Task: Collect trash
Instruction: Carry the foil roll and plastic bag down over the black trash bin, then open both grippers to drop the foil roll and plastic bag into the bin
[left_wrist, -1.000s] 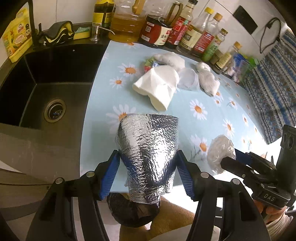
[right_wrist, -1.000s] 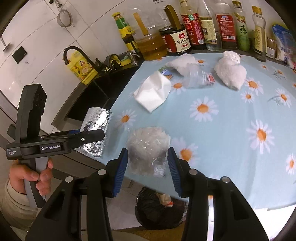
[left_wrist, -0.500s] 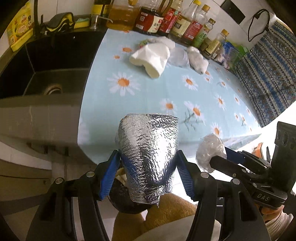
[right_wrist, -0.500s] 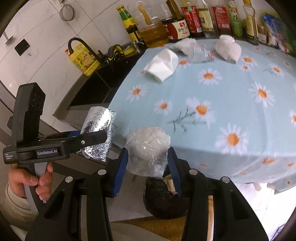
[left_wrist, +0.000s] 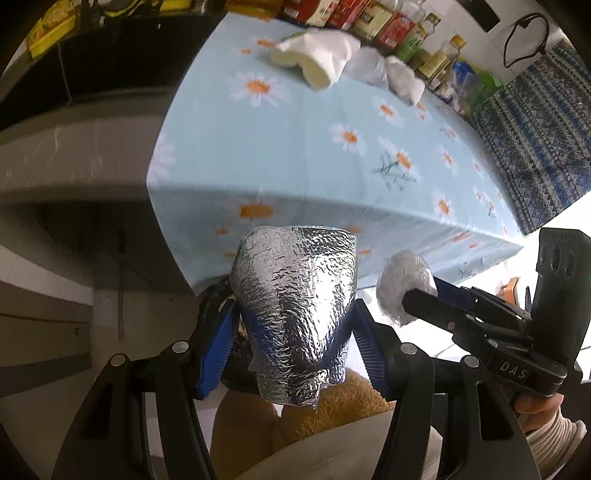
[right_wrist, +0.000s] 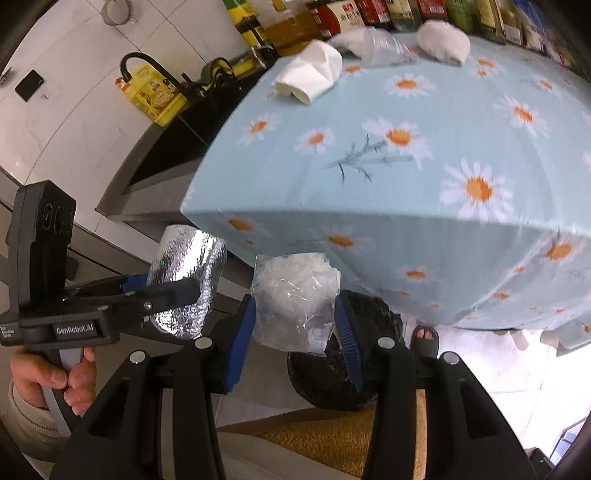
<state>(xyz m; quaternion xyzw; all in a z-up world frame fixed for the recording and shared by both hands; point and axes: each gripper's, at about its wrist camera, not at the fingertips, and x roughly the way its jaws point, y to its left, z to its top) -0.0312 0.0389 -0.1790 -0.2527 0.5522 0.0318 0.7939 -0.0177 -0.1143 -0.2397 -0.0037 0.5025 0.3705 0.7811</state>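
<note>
My left gripper (left_wrist: 293, 343) is shut on a crumpled silver foil cup (left_wrist: 295, 295), held off the table's front edge; the foil cup (right_wrist: 186, 284) also shows at the left of the right wrist view. My right gripper (right_wrist: 295, 325) is shut on a wad of clear plastic wrap (right_wrist: 293, 299), seen too in the left wrist view as the plastic wad (left_wrist: 402, 288). Below both, on the floor, stands a bin lined with a black bag (right_wrist: 365, 332), its black rim (left_wrist: 210, 306) partly hidden behind the foil. More trash lies on the table: a white paper cup (right_wrist: 310, 75), a crushed clear bottle (right_wrist: 380, 46) and white wads (right_wrist: 443, 44).
The table (right_wrist: 424, 192) wears a light blue daisy cloth that hangs over its front edge. Sauce and oil bottles (right_wrist: 332, 18) line the back wall. A black sink (right_wrist: 173, 140) with a tap is to the left. A person's sandalled foot (right_wrist: 424, 338) stands beside the bin.
Both grippers have drawn back off the table and sunk below its front edge, still holding the foil cup and the plastic wad. The black bin has come into fuller view beneath them.
</note>
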